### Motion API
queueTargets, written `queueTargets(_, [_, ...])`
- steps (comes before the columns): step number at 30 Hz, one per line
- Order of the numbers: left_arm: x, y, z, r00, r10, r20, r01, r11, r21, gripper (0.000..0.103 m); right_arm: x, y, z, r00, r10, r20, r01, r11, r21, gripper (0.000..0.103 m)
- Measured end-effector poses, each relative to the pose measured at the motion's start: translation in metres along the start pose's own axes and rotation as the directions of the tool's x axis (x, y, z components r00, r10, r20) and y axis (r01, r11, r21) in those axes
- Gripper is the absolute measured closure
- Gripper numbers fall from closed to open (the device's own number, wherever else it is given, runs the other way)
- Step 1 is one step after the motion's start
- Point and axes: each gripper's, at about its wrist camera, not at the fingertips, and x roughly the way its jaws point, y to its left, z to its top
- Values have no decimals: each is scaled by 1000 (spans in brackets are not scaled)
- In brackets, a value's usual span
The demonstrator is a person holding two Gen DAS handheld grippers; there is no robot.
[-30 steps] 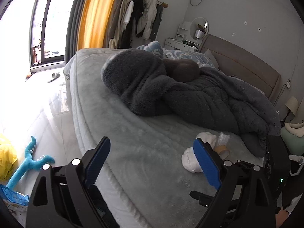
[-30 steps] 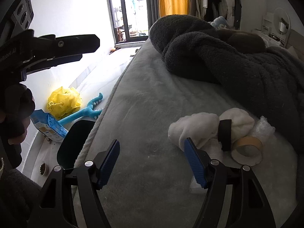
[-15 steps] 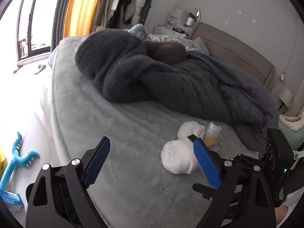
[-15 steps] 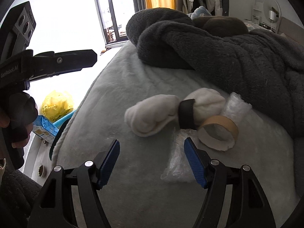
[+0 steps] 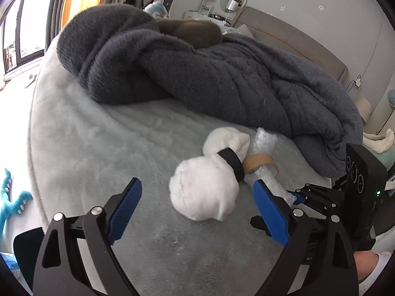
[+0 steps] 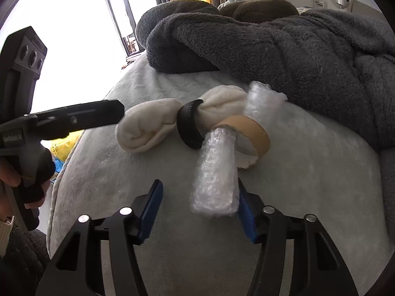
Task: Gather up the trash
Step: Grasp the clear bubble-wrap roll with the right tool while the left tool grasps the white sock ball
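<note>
in the right wrist view the bubble wrap roll (image 6: 216, 172) lies on the bed (image 6: 148, 172) at the lower centre of the frame, its near end between the two blue pads of the right gripper (image 6: 197, 209). the right-hand pad is just beside or touching the roll, which of the two i cannot tell, while the left-hand pad stands apart from it with pale bedding showing in the gap. its jaws have just been closing and now stand at a middling width, with the roll between them but not clamped.

the roll is a crinkly, translucent cylinder that passes through a brown cardboard tape ring (image 6: 249, 133) with a torn white inner edge. touching it on the left is a cream plush bundle (image 6: 172, 120), soft and two-lobed, cinched in the middle by a black band (image 6: 190, 128).

in the left wrist view the left gripper (image 5: 197, 209) hangs wide apart at the bottom of the frame, holding nothing; the plush bundle (image 5: 207, 192) sits between and just beyond its pads, the band (image 5: 233, 162), ring (image 5: 259, 161) and roll (image 5: 261, 145) further right. the right gripper (image 5: 296, 196) enters from the right edge at the roll's end.

a dark grey fleece blanket (image 5: 197, 74) is heaped across the upper half, close behind the things. the short-piled, light grey bed cover lies open at the centre left, falling to the bed's edge at the left of both frames.
</note>
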Motion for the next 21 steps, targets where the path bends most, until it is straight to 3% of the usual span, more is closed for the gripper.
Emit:
queueTargets(10, [26,-6,-13,999,8,-50,-9,1000,-20,10,1,-22,-3,999,8,34,-11,996,87,69])
queueTargets(21, [30,-7,-12,1000,17,-21,-18,999,-34,16,-17,-22,2,998,42,44,-47,993,106,72])
